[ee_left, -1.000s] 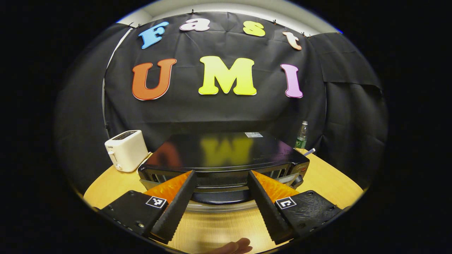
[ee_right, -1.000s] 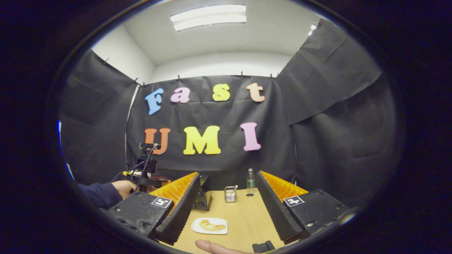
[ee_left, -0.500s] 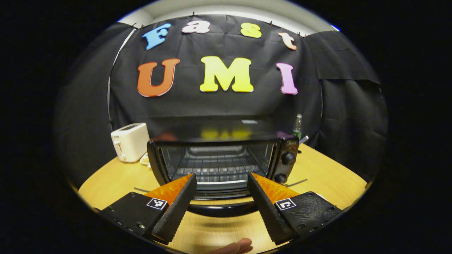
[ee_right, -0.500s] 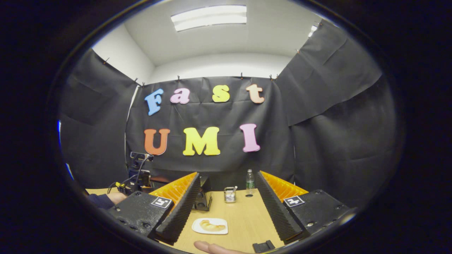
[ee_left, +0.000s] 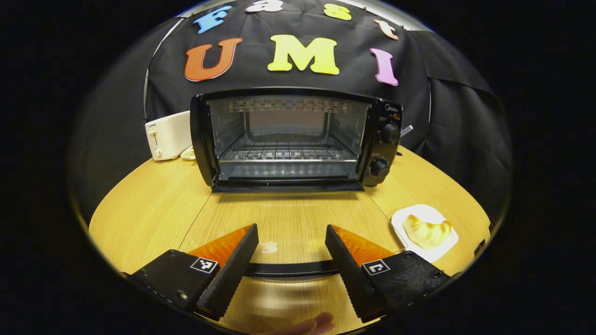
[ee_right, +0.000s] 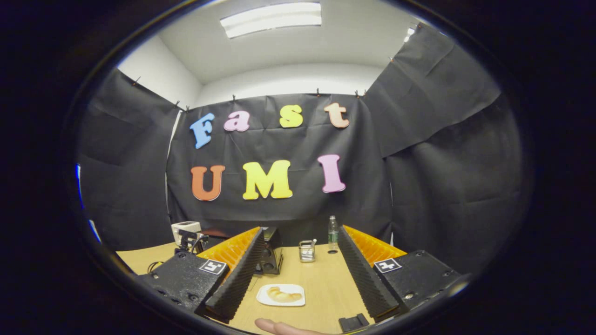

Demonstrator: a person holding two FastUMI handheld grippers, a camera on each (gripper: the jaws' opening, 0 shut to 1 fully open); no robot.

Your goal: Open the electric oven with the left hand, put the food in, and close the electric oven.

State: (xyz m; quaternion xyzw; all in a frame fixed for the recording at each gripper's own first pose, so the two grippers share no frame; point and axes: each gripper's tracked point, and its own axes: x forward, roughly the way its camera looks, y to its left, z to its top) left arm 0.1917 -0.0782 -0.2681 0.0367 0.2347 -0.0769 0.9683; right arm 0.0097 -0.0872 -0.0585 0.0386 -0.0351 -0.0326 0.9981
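Note:
The black electric oven stands open at the back of the round wooden table, its wire rack bare. Its glass door lies folded down flat toward me. The door's black handle bar runs across the gap between the spread fingers of my left gripper, which is open. A croissant sits on a small white plate to the right of the door. My right gripper hovers open over the table with the croissant below and ahead of it, and the oven's knob side beyond.
A white toaster stands left of the oven. A water bottle and a small metal holder are at the back of the table. A small black object lies near the front edge. A person's fingertip shows at the bottom.
The oven door has swung down from nearly upright to flat, with my left gripper going down and back along with its handle. The right gripper has hardly moved.

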